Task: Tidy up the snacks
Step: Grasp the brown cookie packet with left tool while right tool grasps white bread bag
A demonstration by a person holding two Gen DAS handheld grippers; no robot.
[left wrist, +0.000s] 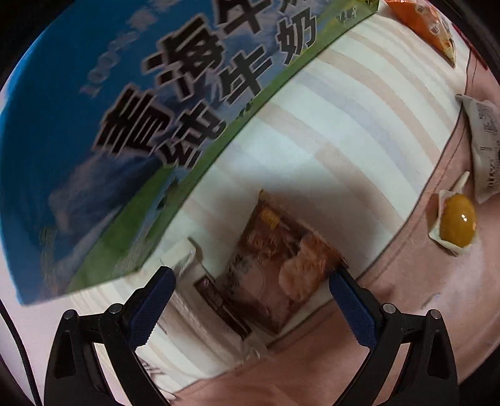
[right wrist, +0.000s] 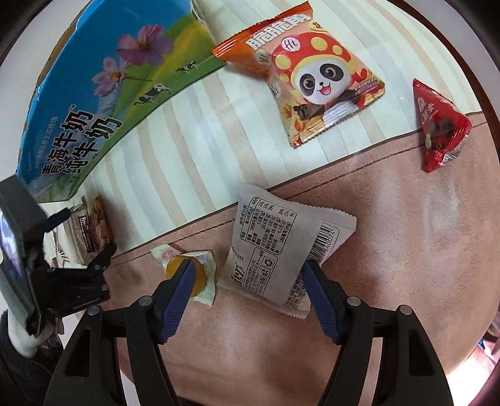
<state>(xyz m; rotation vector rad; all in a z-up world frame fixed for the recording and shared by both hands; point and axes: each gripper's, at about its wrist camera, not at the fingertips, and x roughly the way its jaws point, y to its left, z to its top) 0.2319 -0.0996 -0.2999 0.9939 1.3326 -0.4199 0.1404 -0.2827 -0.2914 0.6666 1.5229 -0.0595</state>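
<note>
My left gripper is open, its blue pads either side of a brown snack packet lying on the striped cloth beside the blue-and-green milk carton box. My right gripper is open just above a white snack packet lying label-up. A yellow jelly cup lies by its left finger. An orange panda snack bag and a red triangular packet lie farther away. The left gripper and brown packet show at left in the right wrist view.
The striped cloth meets a pink tabletop along a stitched seam. The jelly cup, white packet and orange bag appear at the right edge of the left wrist view.
</note>
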